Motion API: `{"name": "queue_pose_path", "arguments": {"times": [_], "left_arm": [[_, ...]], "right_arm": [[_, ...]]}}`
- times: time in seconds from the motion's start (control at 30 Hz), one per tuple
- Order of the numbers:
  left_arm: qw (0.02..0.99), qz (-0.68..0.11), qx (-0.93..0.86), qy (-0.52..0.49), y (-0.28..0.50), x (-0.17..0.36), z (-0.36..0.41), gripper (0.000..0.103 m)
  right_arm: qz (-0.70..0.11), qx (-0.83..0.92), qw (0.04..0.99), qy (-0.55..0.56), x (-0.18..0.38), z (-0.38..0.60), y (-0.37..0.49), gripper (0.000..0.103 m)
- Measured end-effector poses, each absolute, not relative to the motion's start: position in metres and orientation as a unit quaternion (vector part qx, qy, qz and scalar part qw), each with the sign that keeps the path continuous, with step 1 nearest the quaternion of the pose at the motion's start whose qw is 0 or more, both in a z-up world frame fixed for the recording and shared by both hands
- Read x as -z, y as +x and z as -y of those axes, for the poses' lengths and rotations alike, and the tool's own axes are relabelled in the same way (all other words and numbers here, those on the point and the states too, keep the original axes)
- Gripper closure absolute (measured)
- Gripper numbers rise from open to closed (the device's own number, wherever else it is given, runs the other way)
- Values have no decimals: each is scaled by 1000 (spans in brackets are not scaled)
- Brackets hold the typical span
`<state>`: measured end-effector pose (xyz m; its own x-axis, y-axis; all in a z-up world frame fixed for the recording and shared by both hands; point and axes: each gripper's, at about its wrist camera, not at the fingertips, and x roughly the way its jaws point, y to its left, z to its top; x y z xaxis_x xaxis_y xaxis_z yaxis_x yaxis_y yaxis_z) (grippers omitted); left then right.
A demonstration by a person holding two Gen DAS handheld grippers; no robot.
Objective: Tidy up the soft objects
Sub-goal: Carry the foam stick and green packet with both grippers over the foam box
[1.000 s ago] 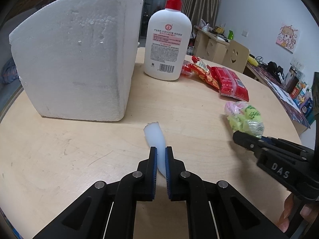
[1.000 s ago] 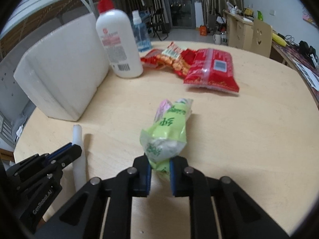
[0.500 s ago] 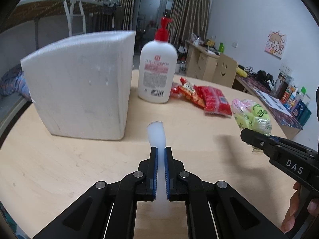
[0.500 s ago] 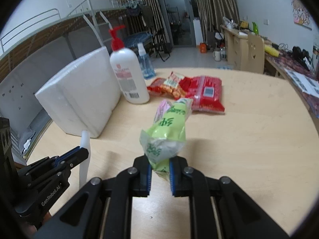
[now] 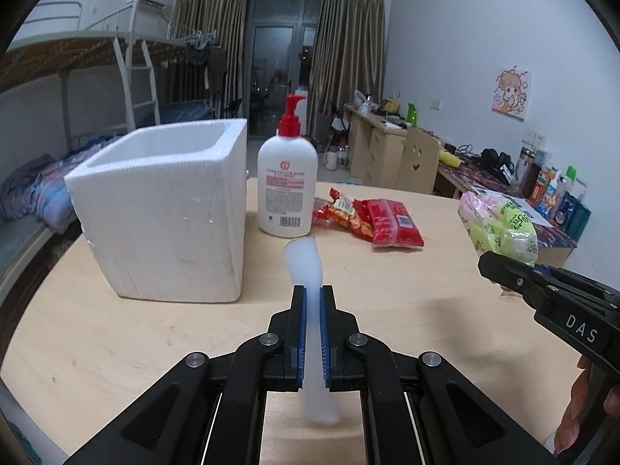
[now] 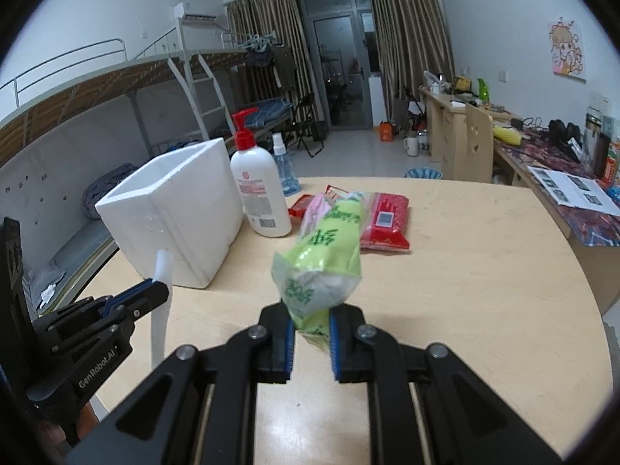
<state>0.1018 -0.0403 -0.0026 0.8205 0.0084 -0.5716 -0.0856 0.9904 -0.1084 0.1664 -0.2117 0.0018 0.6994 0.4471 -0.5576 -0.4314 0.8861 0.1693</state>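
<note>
Bunk beds and curtains fill the room behind a round wooden tabletop (image 5: 116, 333), where an open white foam box (image 5: 162, 209) serves as the landmark. Right of the foam box stands a pump bottle (image 5: 287, 190), and further right of it lie red snack packets (image 5: 372, 221) flat on the wood. In front of the foam box, lifted clear of the wood, the left hand-held gripper (image 5: 313, 333) is clamped on a white foam strip (image 5: 306, 267); its blue pads pinch the strip nearly together, with one end poking up past the fingers and the other hanging below. Well to the right of the foam box, the right hand-held gripper (image 6: 310, 343) is closed tight on the lower end of a green plastic bag (image 6: 325, 263), which sticks up and forward above the tabletop.
</note>
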Motion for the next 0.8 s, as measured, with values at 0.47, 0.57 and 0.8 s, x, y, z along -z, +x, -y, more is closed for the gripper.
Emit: {"name": "queue_pose_path", "arguments": {"times": [0.47,0.57,0.8], "left_arm": [[959,-279,-24,-45,81,-7,42,96],[961,-274,-28,-37,78,-10,40,96],[963,-266,-38,-34,70,-16,27,96]], "right_arm": [[-292,-240,925,19,-4,210,155,85],[-291,-244,925,14,-6,206,153,85],[-283,-263,922,9,-6,189,148,85]]}}
